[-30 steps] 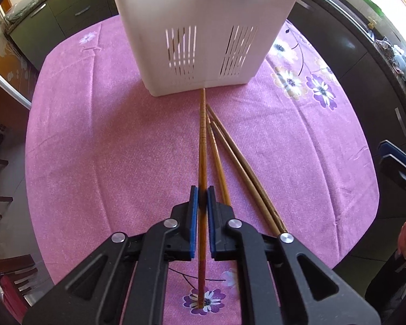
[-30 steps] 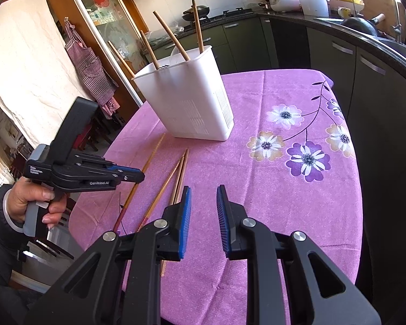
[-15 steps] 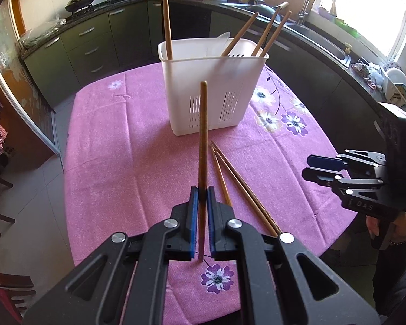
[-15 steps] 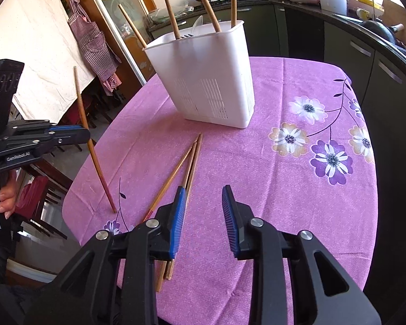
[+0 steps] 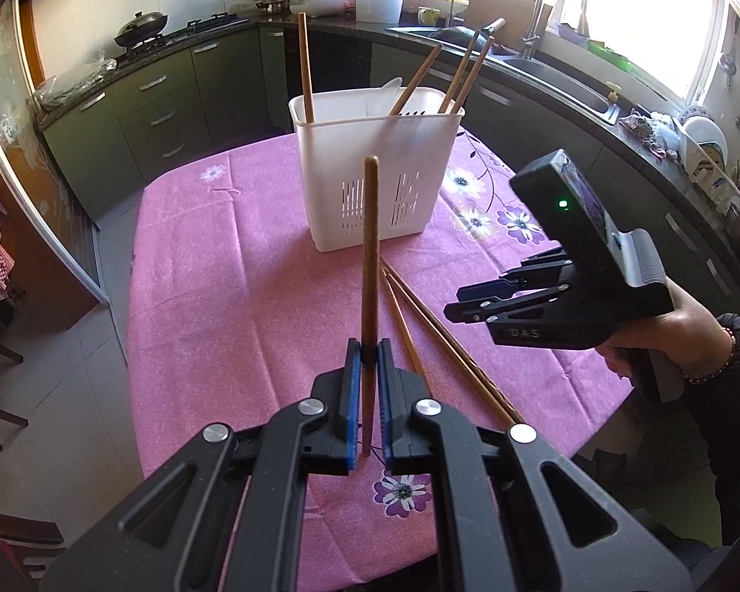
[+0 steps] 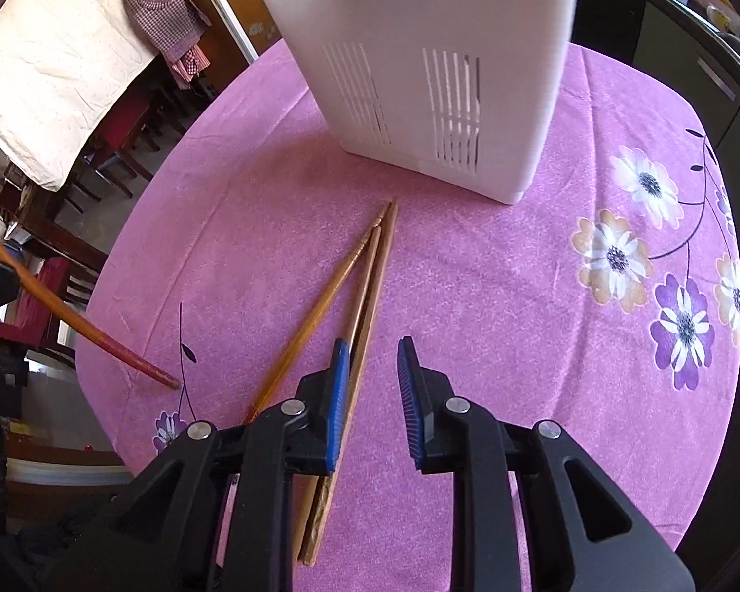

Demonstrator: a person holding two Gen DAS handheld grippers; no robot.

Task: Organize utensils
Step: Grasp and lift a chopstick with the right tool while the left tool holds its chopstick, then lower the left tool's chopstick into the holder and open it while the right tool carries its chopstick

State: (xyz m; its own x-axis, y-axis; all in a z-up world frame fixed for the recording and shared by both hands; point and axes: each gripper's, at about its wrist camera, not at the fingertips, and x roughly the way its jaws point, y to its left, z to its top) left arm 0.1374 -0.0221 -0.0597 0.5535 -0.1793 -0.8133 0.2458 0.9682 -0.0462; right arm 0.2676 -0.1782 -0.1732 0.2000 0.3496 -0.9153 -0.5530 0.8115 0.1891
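Note:
My left gripper [image 5: 369,351] is shut on a brown wooden chopstick [image 5: 370,246] and holds it upright above the table, in front of the white slotted utensil holder [image 5: 375,167]. The holder has several chopsticks and a white utensil in it. The held chopstick also shows at the left of the right wrist view [image 6: 69,318]. My right gripper [image 6: 370,350] is open, low over the table, its left finger beside three chopsticks [image 6: 365,266] lying on the purple cloth; they also show in the left wrist view [image 5: 434,325]. The right gripper shows in the left wrist view [image 5: 451,303].
The table has a purple flowered cloth [image 6: 518,271] and its front edge is close below both grippers. Dark kitchen cabinets [image 5: 163,103] and a counter with a sink [image 5: 557,74] ring the far side. Chairs [image 6: 113,148] stand at the left.
My left gripper has lifted the chopstick off the table and tilted it upright. My right gripper has moved down and in toward the chopsticks lying on the cloth.

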